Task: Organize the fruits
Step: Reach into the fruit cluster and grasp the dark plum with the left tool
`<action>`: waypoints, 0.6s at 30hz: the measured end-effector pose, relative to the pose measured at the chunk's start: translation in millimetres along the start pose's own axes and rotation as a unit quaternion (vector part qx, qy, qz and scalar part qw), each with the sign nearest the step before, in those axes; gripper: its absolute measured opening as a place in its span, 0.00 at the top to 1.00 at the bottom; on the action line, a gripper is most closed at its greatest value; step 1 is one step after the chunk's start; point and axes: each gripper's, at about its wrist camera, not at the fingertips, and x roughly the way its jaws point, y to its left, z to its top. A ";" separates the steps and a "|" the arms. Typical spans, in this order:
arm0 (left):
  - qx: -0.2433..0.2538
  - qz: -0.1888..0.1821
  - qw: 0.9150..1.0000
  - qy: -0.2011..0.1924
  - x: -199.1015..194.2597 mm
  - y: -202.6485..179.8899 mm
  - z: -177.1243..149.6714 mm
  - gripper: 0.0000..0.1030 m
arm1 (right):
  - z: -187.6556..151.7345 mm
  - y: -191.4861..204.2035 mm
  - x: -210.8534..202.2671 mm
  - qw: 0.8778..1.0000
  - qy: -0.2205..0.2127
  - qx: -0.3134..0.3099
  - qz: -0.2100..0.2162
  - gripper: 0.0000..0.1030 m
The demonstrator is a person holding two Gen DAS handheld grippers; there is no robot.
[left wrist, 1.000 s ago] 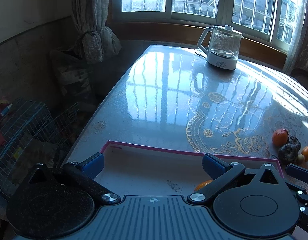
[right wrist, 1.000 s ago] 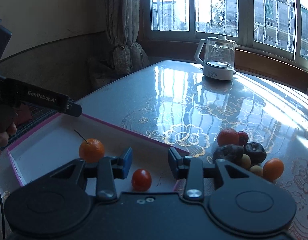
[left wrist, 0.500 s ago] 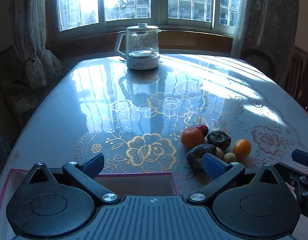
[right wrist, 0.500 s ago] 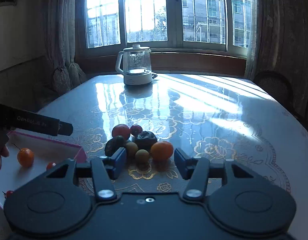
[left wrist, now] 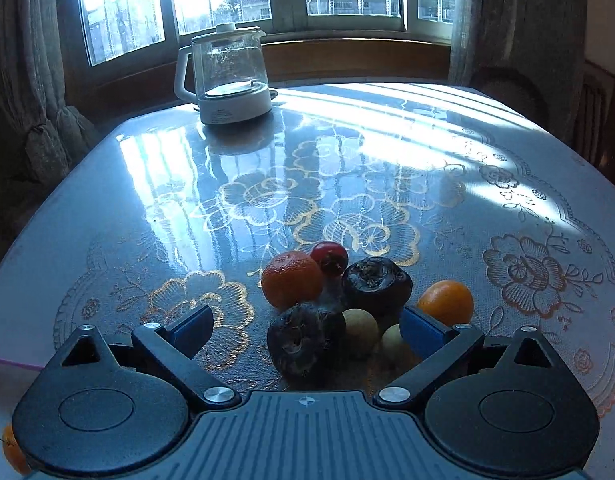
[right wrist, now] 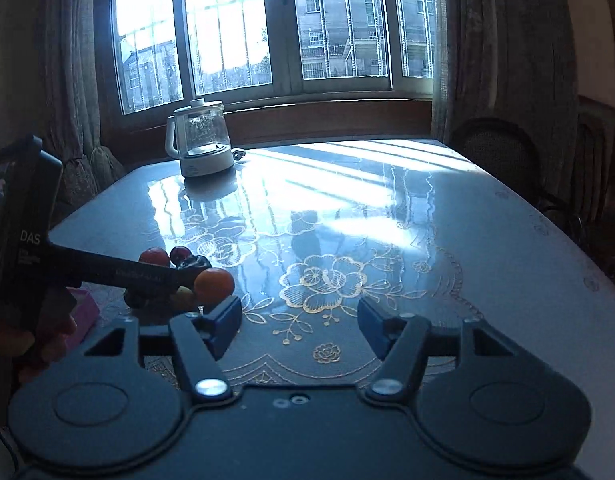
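A pile of fruit lies on the table: a large orange [left wrist: 292, 283], a red cherry tomato [left wrist: 329, 257], two dark wrinkled fruits [left wrist: 376, 285] [left wrist: 304, 339], two small yellowish fruits [left wrist: 360, 327] and a small orange [left wrist: 445, 302]. My left gripper [left wrist: 307, 330] is open, its fingers on either side of the near fruits. My right gripper [right wrist: 300, 326] is open and empty, right of the pile [right wrist: 211, 283]. The left gripper's body [right wrist: 107, 274] crosses the pile in the right wrist view.
A glass kettle [left wrist: 226, 76] stands at the table's far side by the window. The pink-edged tray [right wrist: 83, 314] is at the left, with an orange [left wrist: 13, 454] at the left wrist view's bottom-left corner. A chair [right wrist: 495, 148] stands at the far right.
Both grippers have swung right, away from the tray. The left gripper has moved up to the fruit pile, now between its fingers. The right gripper has moved past the pile.
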 end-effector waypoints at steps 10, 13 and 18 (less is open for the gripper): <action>-0.032 -0.010 0.999 0.008 -0.8 -1.7 -0.7 0.46 | -1.5 -3.4 5.6 1.000 0.003 0.003 0.016 0.35; -0.029 -0.008 1.000 0.007 -0.1 -0.1 -3.9 0.46 | -1.6 -3.1 7.0 1.000 0.004 0.003 0.019 0.35; -0.061 -0.013 0.998 0.013 1.4 11.9 -3.9 0.53 | -1.5 -3.3 8.5 1.000 0.006 0.004 0.022 0.33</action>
